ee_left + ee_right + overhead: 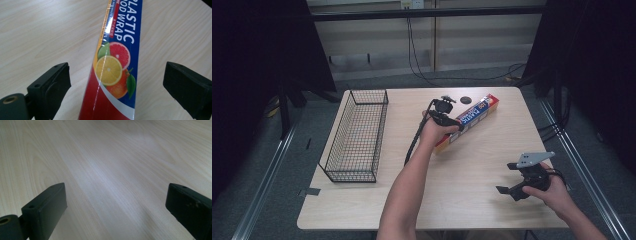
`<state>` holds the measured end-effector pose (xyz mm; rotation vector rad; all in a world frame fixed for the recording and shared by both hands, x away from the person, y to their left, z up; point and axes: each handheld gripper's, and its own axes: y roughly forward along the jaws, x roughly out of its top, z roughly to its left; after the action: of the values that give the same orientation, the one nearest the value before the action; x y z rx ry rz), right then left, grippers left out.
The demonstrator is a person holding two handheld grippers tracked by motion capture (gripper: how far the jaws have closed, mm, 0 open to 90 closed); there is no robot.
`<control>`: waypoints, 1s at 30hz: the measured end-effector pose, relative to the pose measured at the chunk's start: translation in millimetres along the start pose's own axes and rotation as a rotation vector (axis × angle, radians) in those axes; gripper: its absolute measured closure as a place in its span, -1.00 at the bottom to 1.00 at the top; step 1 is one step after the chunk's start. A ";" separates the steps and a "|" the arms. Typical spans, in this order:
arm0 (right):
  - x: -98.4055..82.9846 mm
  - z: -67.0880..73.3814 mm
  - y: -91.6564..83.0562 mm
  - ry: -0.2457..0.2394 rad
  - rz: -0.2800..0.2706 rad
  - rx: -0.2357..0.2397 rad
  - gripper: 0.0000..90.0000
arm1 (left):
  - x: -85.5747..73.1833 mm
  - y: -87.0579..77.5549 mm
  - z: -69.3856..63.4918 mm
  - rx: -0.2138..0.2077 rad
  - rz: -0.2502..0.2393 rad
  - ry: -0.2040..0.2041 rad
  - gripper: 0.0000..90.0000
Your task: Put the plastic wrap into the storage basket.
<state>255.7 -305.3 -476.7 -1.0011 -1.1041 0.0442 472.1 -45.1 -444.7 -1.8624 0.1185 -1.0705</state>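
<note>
Sitting at the far left of the wooden table [492, 200], a black wire basket [357, 135], well apart from everything else. Lying diagonally near the table's middle, a long plastic wrap box [469, 121], blue and red with citrus fruit printed on it. Hovering right over the near end of that box, the left gripper [116, 80], jaws spread wide on either side and not touching it. Lying beyond the box, a small dark disc [466, 99]. Hanging low over bare wood at the right, the right gripper [116, 205], jaws gaping, holding nothing.
</note>
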 end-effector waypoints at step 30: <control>1.5 -0.3 -2.6 0.010 -0.015 0.008 -0.93 | 8.4 30.0 -4.0 0.013 0.079 0.053 -0.14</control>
<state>255.5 -306.3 -473.9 -0.9852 -1.1015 0.0311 484.6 -68.2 -461.8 -1.8033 0.2142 -1.0638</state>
